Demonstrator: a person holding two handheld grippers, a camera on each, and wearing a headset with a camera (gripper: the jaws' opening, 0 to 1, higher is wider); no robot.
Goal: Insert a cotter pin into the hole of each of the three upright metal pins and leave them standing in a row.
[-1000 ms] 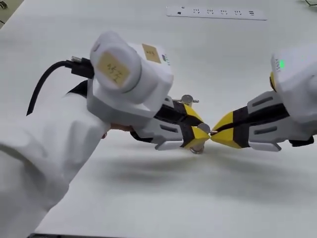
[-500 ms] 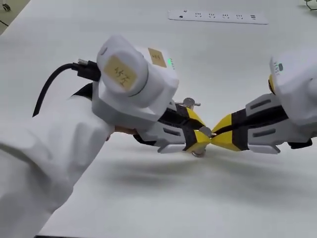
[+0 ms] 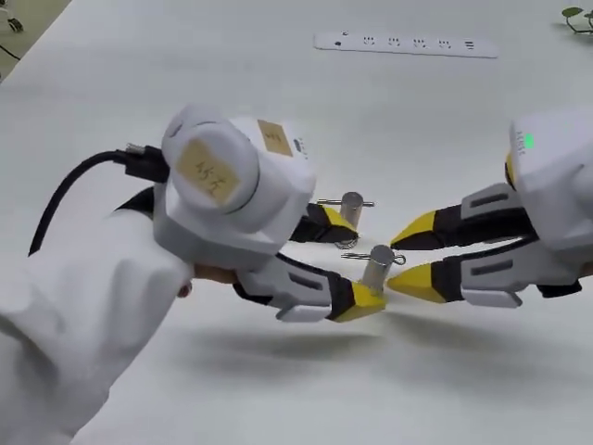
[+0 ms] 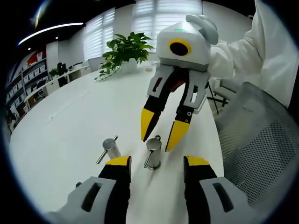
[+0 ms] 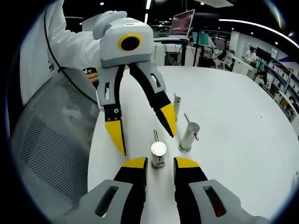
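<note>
My left gripper and right gripper both gape at mid-frame, tips facing; the metal pin stands upright between them, its cotter pin crosswise

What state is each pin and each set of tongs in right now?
Near pin: upright, cotter pin through its hole.
Far pin: upright, cotter pin through its hole.
Third pin: upright; whether it is pinned cannot be told.
Left tongs: open, straddling the near pin.
Right tongs: open, tips flanking the near pin.
</note>
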